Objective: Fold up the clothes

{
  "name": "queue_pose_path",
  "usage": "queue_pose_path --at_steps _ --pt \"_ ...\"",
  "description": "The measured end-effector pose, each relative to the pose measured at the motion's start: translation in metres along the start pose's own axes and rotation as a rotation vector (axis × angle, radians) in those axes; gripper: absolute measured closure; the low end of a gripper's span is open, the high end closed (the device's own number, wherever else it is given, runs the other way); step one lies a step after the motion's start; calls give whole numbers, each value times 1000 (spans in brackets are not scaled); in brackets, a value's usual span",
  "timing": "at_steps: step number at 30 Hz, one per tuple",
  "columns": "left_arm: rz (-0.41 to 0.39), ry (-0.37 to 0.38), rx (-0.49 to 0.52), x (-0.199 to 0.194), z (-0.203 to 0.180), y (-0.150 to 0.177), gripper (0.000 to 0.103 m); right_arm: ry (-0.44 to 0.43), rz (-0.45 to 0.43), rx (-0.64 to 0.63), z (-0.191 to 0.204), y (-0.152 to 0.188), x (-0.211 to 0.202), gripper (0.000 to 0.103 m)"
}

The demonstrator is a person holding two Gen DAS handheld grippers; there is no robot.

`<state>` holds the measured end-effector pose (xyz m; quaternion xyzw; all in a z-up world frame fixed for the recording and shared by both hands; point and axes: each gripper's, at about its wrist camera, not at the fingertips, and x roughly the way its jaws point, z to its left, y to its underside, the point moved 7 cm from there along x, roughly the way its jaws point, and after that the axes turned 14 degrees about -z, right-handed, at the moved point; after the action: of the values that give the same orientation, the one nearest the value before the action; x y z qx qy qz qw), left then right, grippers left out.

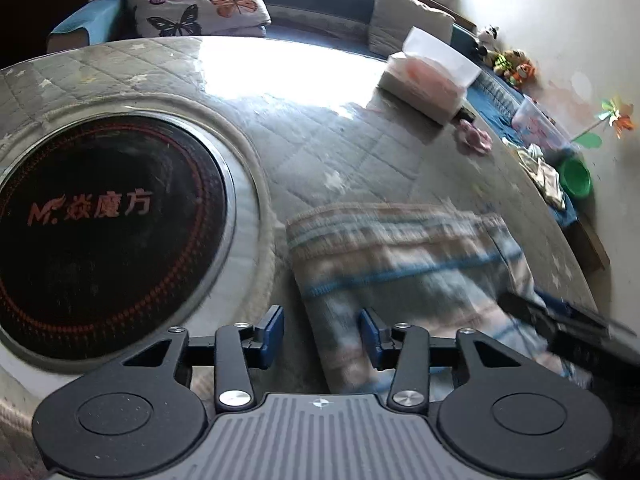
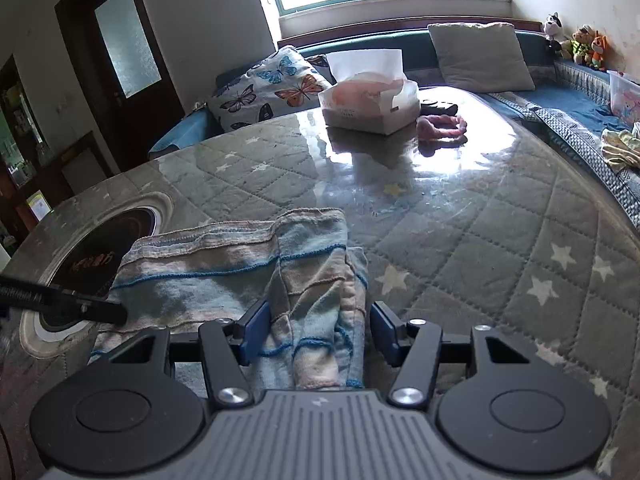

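Observation:
A striped garment in pale blue, pink and grey (image 1: 404, 264) lies partly folded on the quilted table top; it also shows in the right wrist view (image 2: 224, 268). My left gripper (image 1: 322, 334) is open, low over the garment's left edge, nothing between its fingers. My right gripper (image 2: 316, 330) is open with a folded, raised part of the garment (image 2: 316, 304) lying between its fingers. The right gripper's black tip shows at the garment's right side in the left wrist view (image 1: 568, 324). The left gripper's tip shows at the garment's left edge (image 2: 80, 304).
A round black induction hob (image 1: 100, 232) is set in the table left of the garment. A tissue box (image 2: 368, 104) and a pink hair tie (image 2: 442, 126) sit at the far side. A bench with cushions (image 2: 480, 56), toys and loose clothes (image 2: 620, 146) surrounds the table.

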<state>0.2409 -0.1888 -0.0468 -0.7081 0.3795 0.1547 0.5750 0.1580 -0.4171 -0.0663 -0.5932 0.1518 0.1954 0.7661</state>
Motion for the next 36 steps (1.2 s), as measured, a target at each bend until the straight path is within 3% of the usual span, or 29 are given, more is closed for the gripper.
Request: queue_pose_path --at_steps 4,8,16,24,26,31,36 --pt "-14 -20 19 9 6 -7 81 1 4 18 2 2 -2 54" --pt "-24 -33 52 13 9 -11 87 4 4 37 8 6 -8 60" --pt "-42 -66 103 -5 27 -13 87 -59 31 74 40 29 -40 61" --pt "-56 -10 197 -48 13 2 81 -15 -57 -9 38 -1 -53 60" --pt "-51 19 220 -57 3 11 73 -30 -70 -34 42 -9 -49 60" --pt "-15 71 241 -72 -10 36 73 -65 -42 -90 55 -9 -21 61" --pt "22 69 246 -75 -4 60 73 -41 3 -114 52 0 9 62"
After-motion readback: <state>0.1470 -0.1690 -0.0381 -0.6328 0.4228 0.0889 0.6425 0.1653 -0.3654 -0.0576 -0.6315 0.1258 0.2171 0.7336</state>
